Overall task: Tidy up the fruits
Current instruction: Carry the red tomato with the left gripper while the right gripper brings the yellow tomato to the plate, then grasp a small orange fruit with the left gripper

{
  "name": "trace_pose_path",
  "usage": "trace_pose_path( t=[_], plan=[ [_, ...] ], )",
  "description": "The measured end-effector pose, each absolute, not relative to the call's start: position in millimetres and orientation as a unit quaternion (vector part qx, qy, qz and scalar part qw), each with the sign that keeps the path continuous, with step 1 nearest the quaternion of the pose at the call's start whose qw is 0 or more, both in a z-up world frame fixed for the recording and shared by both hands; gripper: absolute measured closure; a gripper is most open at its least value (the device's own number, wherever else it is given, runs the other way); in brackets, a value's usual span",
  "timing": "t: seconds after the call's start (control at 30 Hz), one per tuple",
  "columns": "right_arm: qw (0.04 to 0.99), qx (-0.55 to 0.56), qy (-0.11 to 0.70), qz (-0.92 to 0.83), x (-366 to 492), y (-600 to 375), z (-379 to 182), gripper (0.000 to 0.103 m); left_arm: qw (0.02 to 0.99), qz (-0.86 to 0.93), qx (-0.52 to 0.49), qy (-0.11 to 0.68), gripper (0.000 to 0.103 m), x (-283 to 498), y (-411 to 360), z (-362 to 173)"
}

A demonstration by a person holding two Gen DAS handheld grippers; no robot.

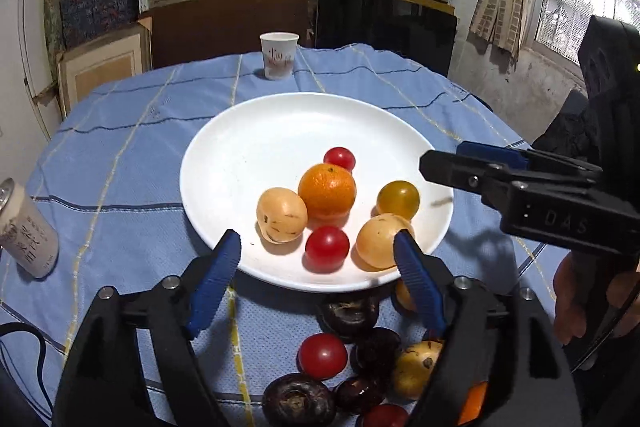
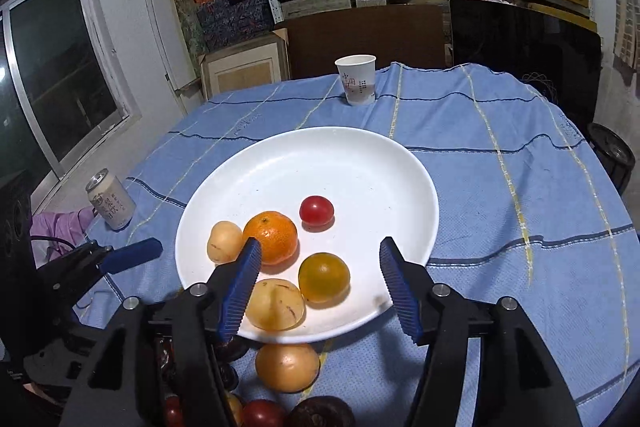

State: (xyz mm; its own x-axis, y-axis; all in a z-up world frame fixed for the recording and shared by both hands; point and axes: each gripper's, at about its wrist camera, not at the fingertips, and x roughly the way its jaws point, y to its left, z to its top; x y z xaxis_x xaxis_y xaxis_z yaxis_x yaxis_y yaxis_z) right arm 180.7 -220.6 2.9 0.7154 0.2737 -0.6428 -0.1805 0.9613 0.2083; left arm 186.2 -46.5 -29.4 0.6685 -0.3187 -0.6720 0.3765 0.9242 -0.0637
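Note:
A white plate [image 1: 224, 147] on the blue checked cloth holds an orange [image 1: 327, 191], two red tomatoes [image 1: 339, 159], a yellow-green tomato [image 1: 397, 199] and two pale yellow fruits [image 1: 281, 215]. My left gripper [image 1: 317, 241] hangs open over the plate's near rim. A red tomato lies between its blue pads, untouched. My right gripper [image 2: 320, 247] is also open above the plate [image 2: 400, 155], over the yellow-green tomato [image 2: 324, 277] and a pale fruit [image 2: 276, 303], holding nothing. It reaches in from the right in the left wrist view. Loose fruit lies before the plate: a red tomato [image 1: 322, 355], dark brown ones [image 1: 298, 401], a pale one [image 2: 287, 367].
A paper cup [image 1: 279, 55] stands at the table's far edge behind the plate. A drink can [image 2: 110, 201] stands on the cloth to the left. A person's hand [image 1: 572, 303] shows at the right. Shelves of boxes and a dark screen line the back wall.

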Motion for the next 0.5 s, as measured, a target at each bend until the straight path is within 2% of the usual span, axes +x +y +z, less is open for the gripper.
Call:
trace_pose_path(
  t=[0.27, 0.5],
  plan=[
    [0.916, 0.107, 0.363, 0.13, 122.4, -239.7, -13.2, 0.04, 0.908, -0.201, 0.063, 0.363, 0.027, 141.0, -29.8, -36.1],
    [0.908, 0.133, 0.377, 0.125, 66.5, -252.1, -42.0, 0.031, 0.898, -0.227, 0.087, 0.367, 0.027, 84.5, -19.3, -49.3]
  ],
)
